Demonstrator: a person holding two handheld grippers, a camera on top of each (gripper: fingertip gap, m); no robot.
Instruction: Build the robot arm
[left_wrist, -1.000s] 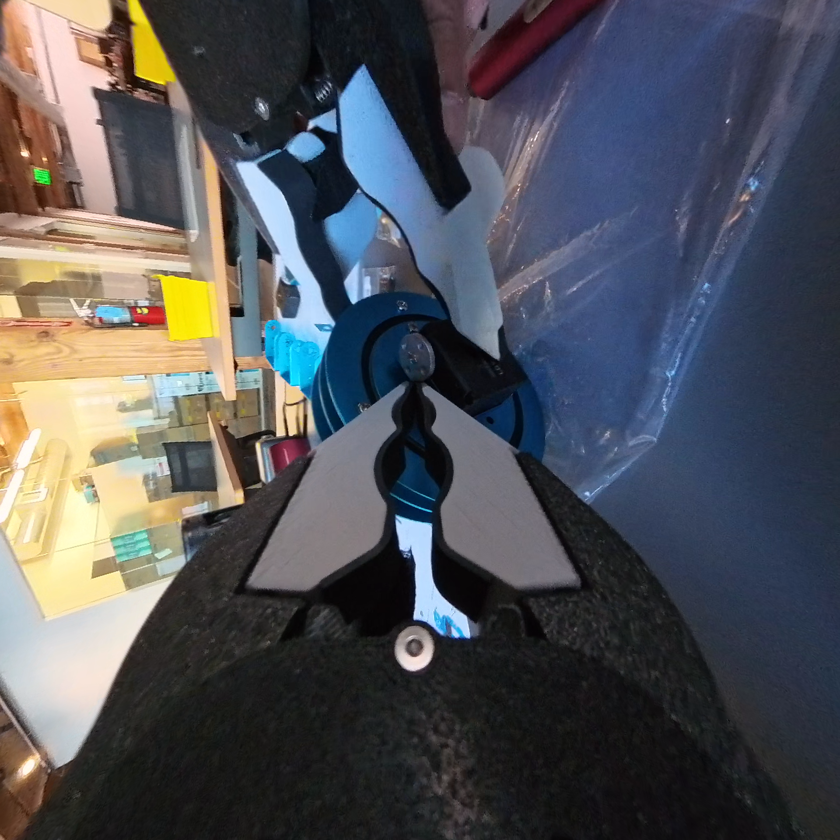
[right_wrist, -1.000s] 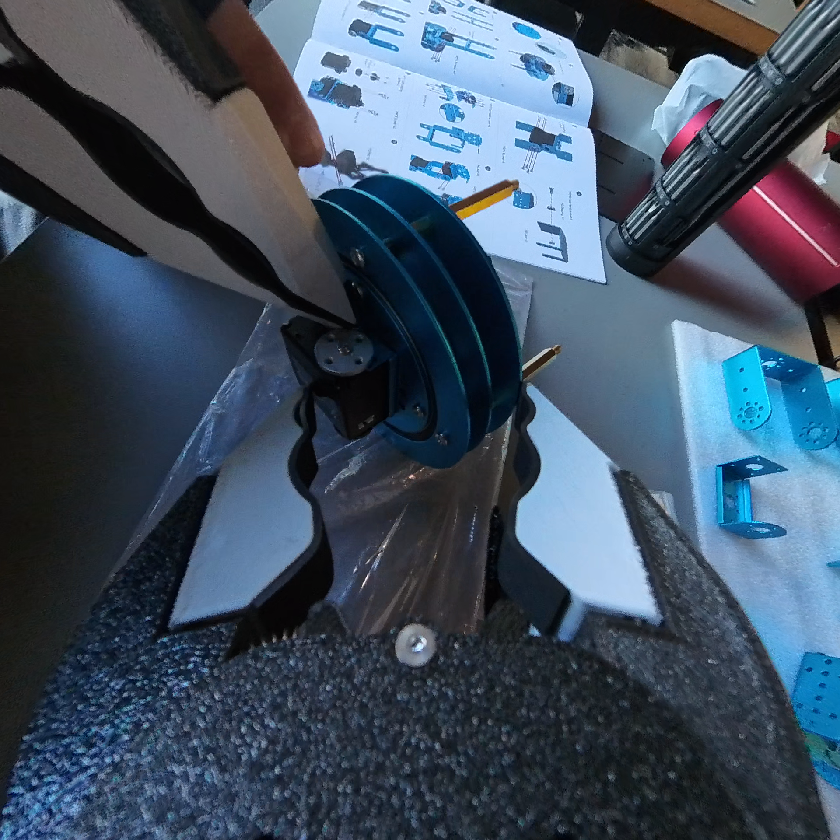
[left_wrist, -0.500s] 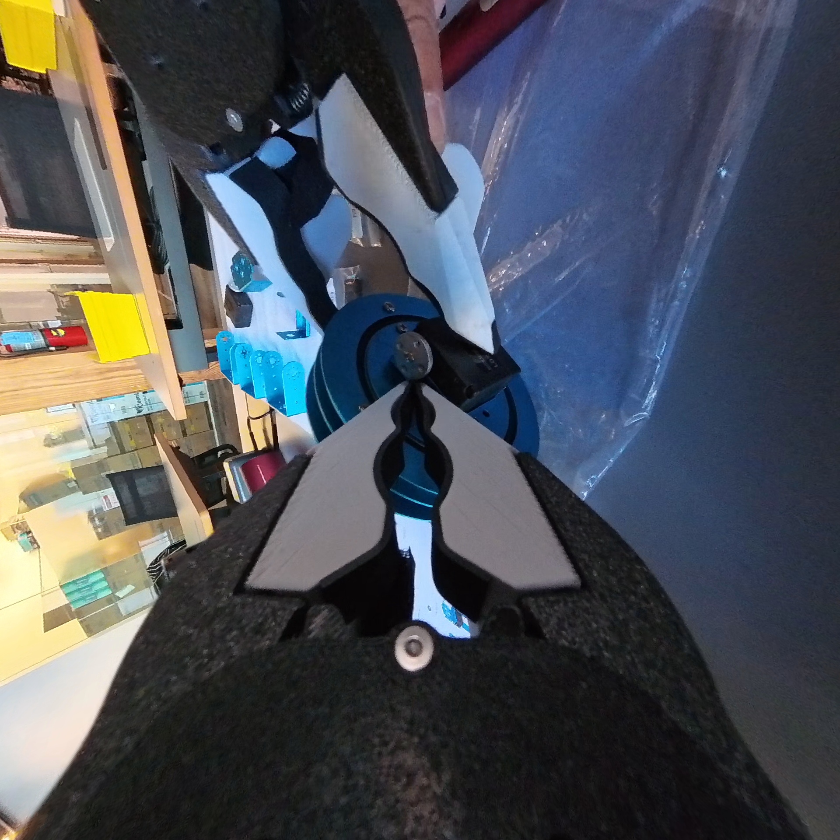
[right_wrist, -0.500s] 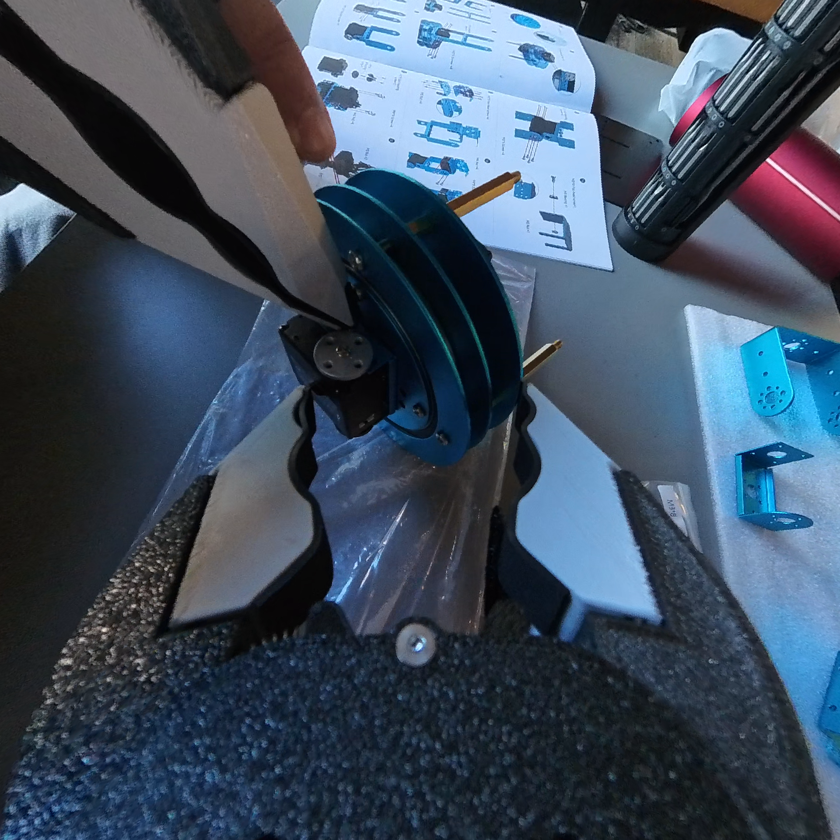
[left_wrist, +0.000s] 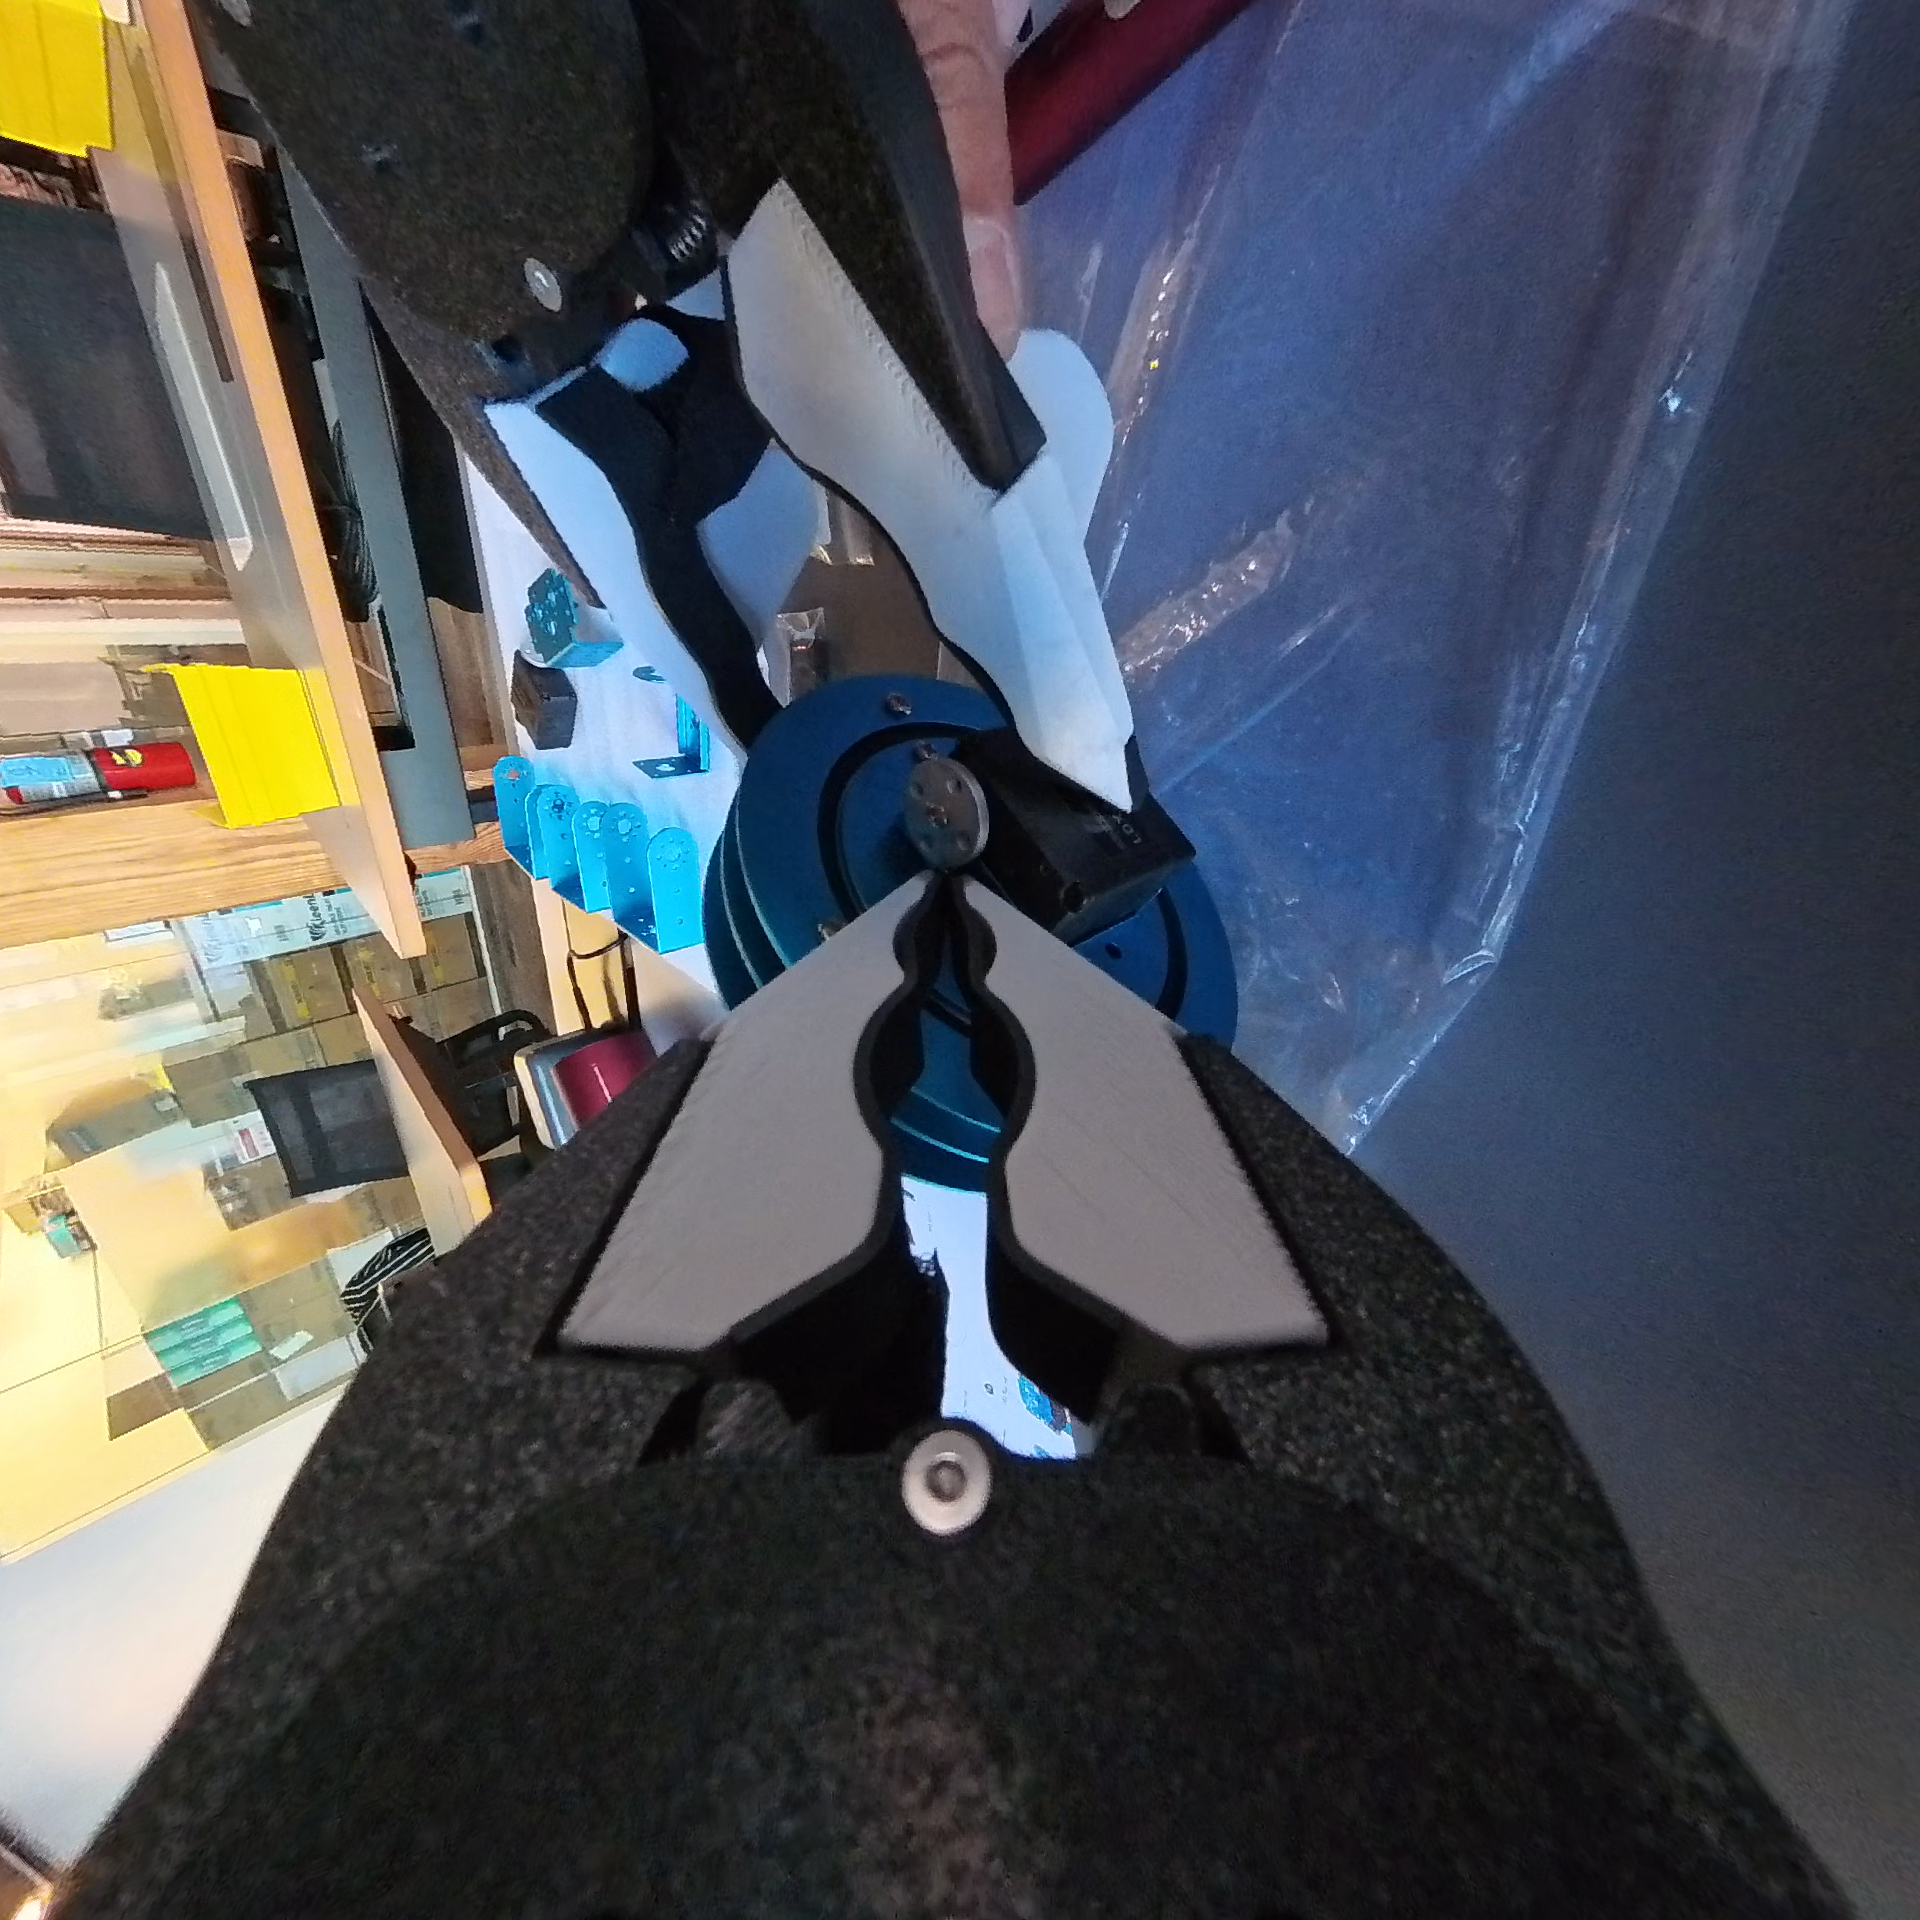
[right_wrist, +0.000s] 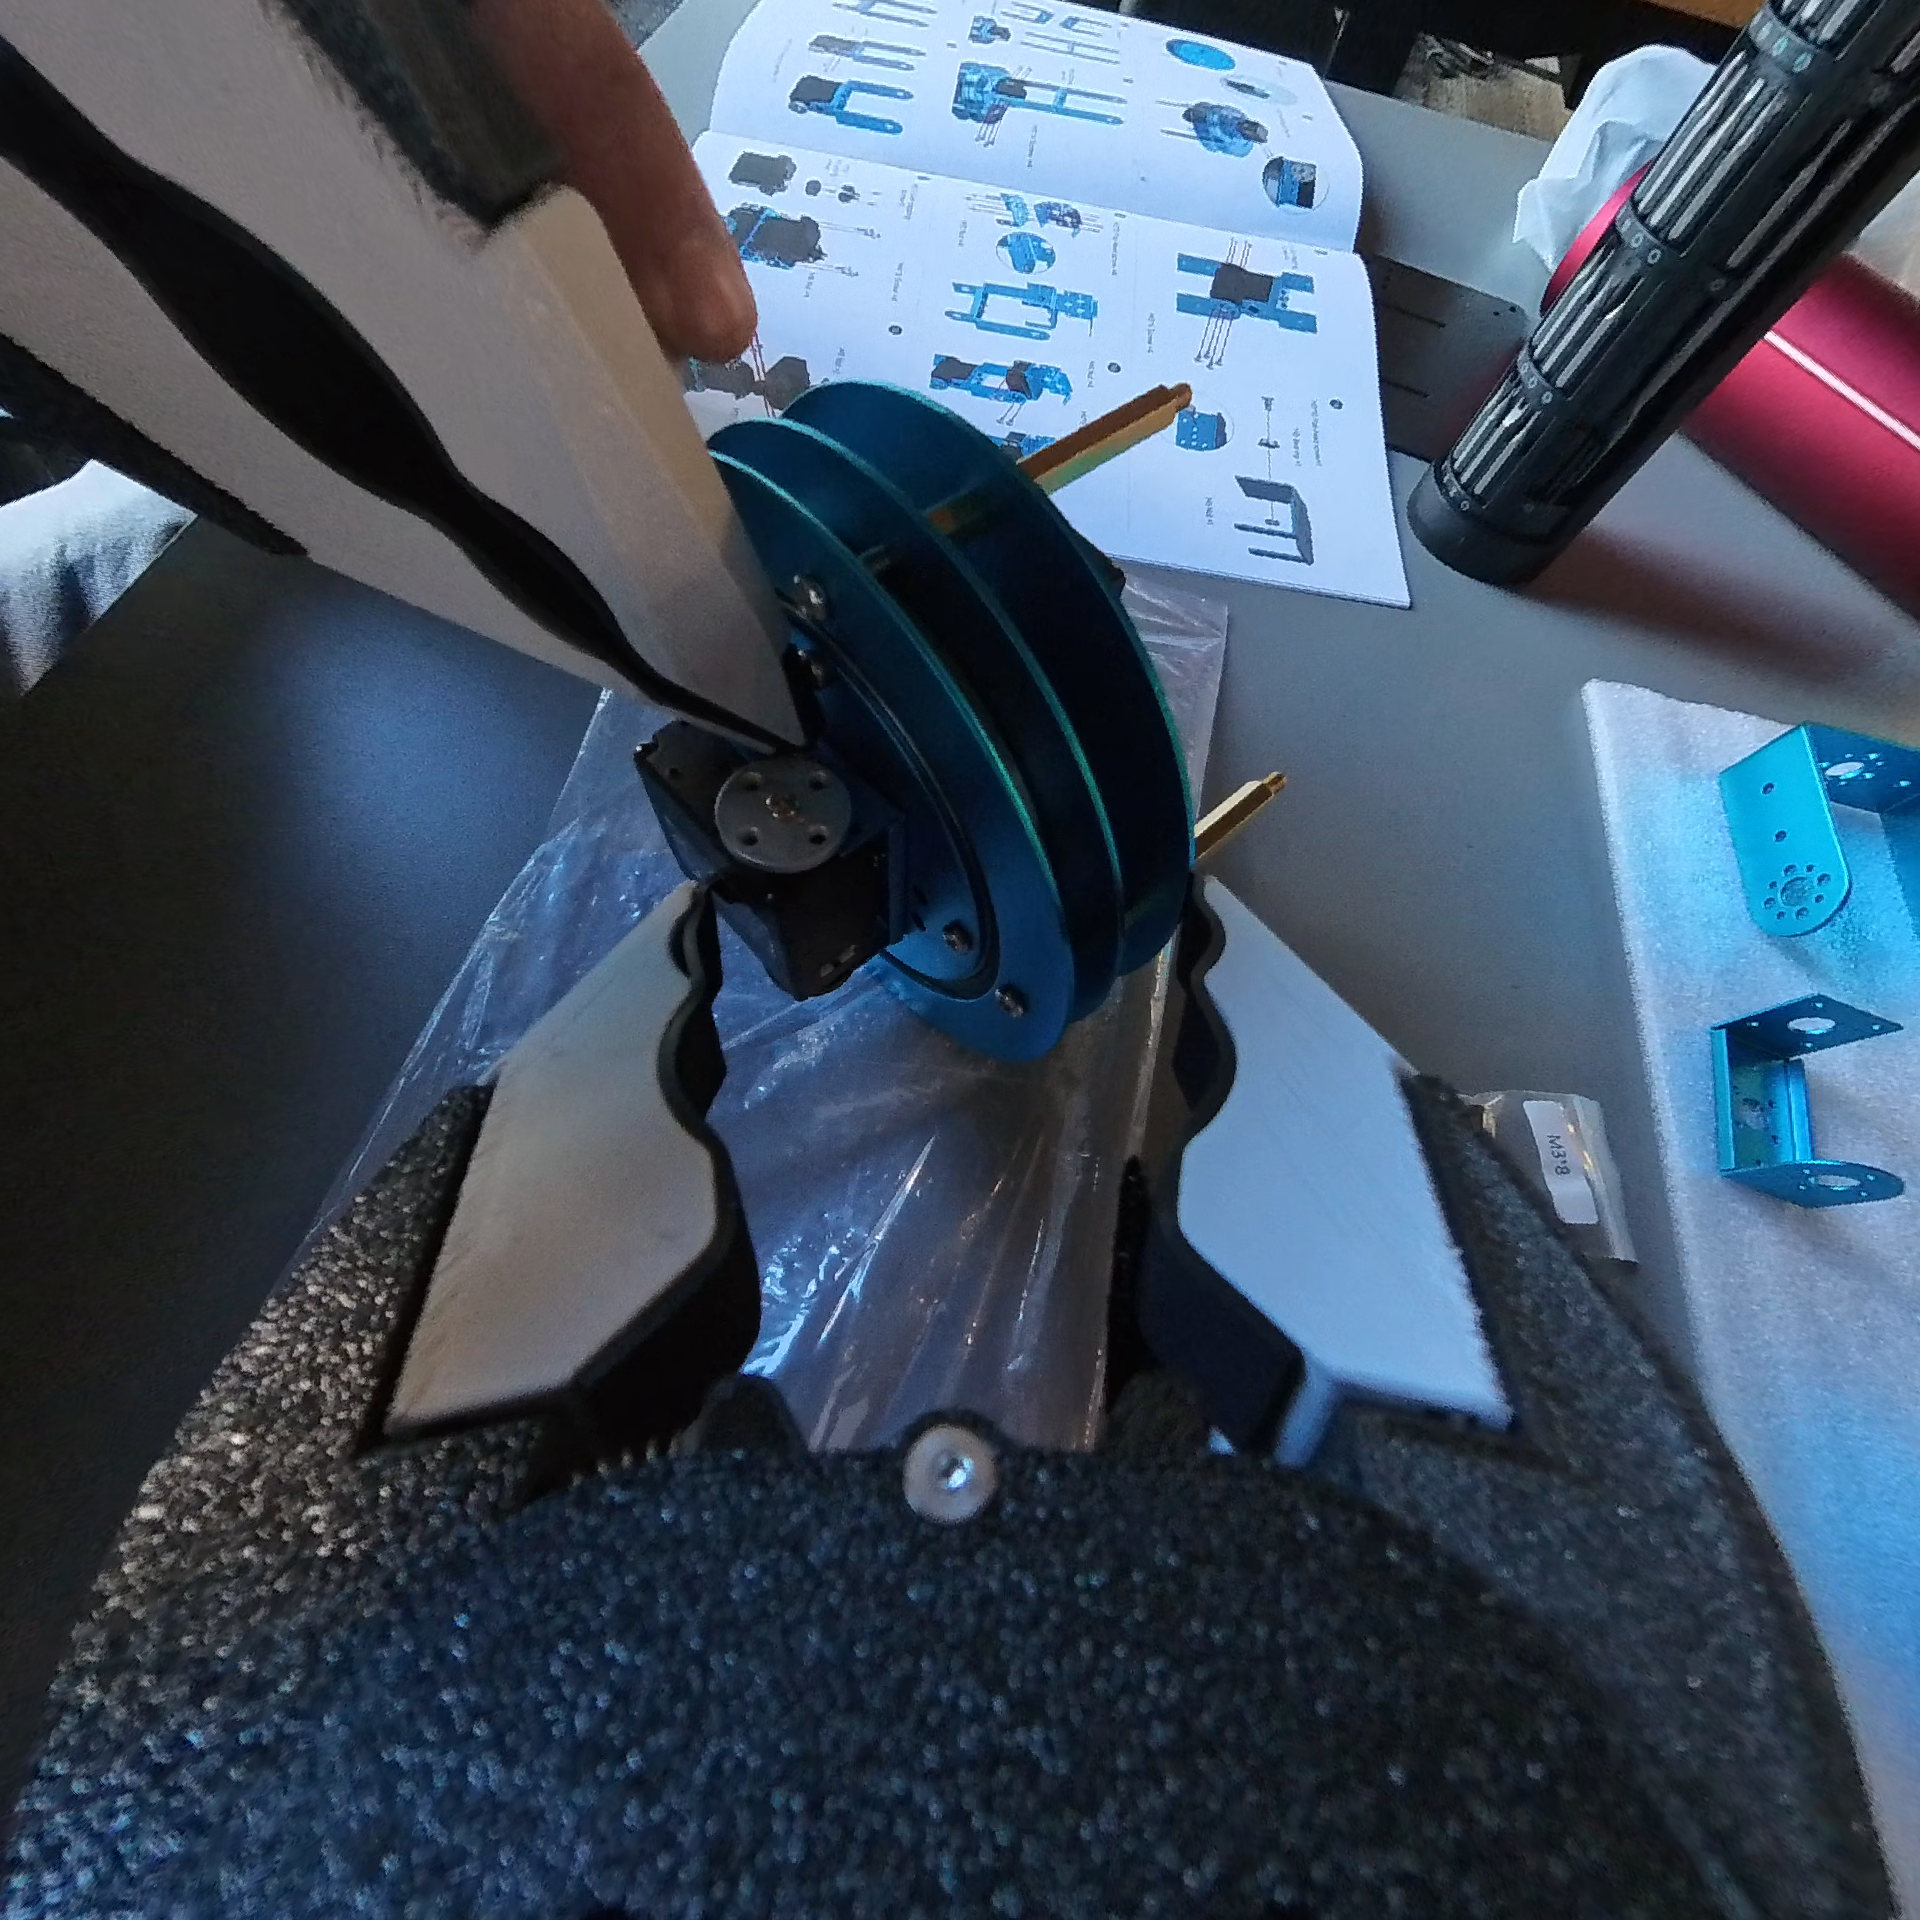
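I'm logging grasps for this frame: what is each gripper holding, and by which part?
The left gripper is shut on the blue disc assembly, pinching at the black servo block beside its metal horn. The right gripper is open around the assembly, holding nothing.

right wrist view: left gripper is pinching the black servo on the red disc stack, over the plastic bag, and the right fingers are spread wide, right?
Not quite: the disc stack is blue, not red, as the right wrist view shows. The rest holds: the left gripper pinches the black servo over the plastic bag, and the right gripper has its fingers spread wide.
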